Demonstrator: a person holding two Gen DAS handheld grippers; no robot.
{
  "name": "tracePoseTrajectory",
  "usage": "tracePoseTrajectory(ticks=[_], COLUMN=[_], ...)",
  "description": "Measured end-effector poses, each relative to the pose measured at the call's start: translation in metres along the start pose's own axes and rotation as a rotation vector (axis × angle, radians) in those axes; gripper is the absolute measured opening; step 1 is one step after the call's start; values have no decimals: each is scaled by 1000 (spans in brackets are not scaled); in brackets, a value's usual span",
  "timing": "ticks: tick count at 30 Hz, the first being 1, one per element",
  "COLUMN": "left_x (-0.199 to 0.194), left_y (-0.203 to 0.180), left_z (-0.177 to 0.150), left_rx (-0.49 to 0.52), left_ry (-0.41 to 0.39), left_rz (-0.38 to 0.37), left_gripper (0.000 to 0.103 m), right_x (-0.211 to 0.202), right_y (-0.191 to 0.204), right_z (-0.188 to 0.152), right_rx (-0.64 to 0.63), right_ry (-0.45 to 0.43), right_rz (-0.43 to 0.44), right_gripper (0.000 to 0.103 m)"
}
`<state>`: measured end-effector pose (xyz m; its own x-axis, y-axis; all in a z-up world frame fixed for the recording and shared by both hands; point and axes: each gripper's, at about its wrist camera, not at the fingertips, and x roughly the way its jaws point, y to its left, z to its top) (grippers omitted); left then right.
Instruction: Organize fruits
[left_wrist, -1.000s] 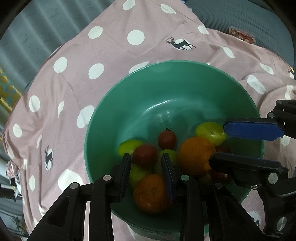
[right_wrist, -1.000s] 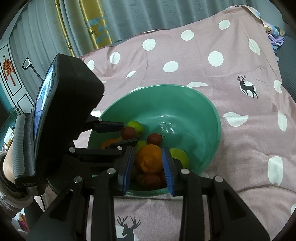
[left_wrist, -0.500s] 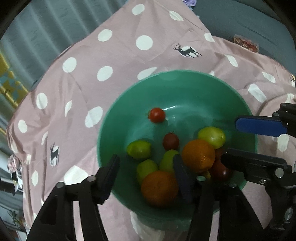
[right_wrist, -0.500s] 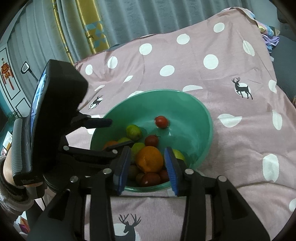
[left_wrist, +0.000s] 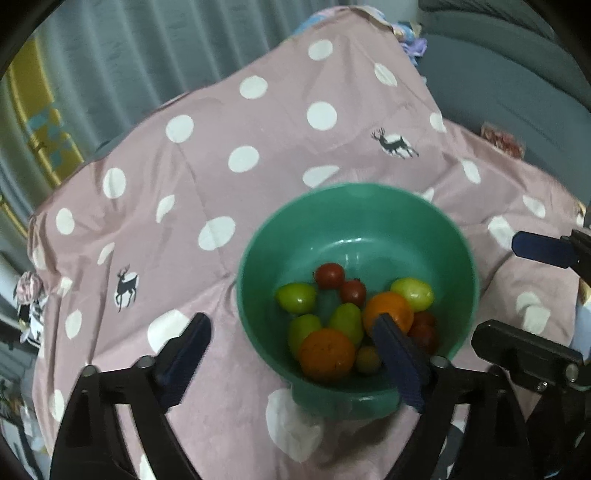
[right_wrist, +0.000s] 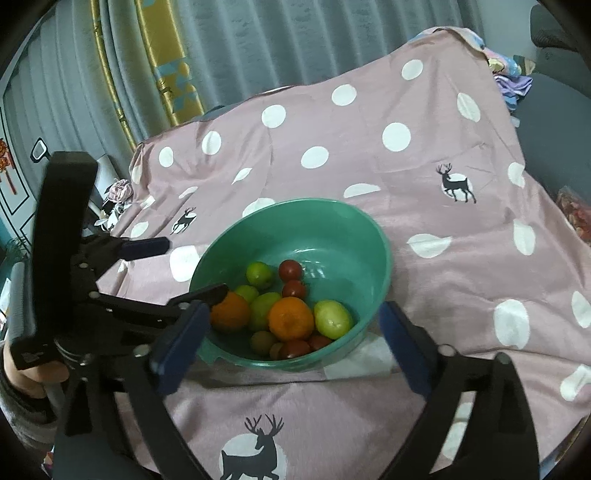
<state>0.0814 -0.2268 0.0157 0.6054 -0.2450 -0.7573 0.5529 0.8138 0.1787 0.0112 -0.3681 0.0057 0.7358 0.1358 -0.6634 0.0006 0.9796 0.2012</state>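
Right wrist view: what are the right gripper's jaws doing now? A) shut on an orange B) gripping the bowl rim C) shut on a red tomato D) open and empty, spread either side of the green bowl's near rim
D: the right gripper has its jaws spread wide with nothing between them, in front of the round green plastic bowl.

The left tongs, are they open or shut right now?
Open. The left tongs show blue pads spread wide, one beside the green plastic bowl, nothing held between them.

Both wrist cameras are looking down and forward from near the green bowl (left_wrist: 354, 229), left view sitting left of it, right view nearer. Both are sharing the bowl (right_wrist: 295, 221), its fruit and the polka-dot cloth (right_wrist: 443, 258).
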Motion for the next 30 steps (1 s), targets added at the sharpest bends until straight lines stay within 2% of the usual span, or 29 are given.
tracePoseTrajectory(ticks=[7, 13, 17, 24, 30], left_x=[-23, -35, -40, -48, -51], left_y=[14, 26, 26, 25, 24], left_z=[-3, -10, -13, -11, -7], left_rx=[-96, -174, -168, -147, -140], left_ry=[-26, -21, -16, -23, -31], left_rz=[44, -2, 50, 80, 73], left_gripper=[101, 102, 102, 102, 102], right_x=[-16, -26, -30, -39, -43], right_y=[3, 10, 15, 22, 28], right_z=[2, 1, 1, 9, 12], right_rx=[-12, -49, -73, -98, -116], right_ry=[-3, 5, 9, -8, -18], right_rz=[-31, -59, -59, -51, -51], right_gripper=[103, 103, 103, 103, 103])
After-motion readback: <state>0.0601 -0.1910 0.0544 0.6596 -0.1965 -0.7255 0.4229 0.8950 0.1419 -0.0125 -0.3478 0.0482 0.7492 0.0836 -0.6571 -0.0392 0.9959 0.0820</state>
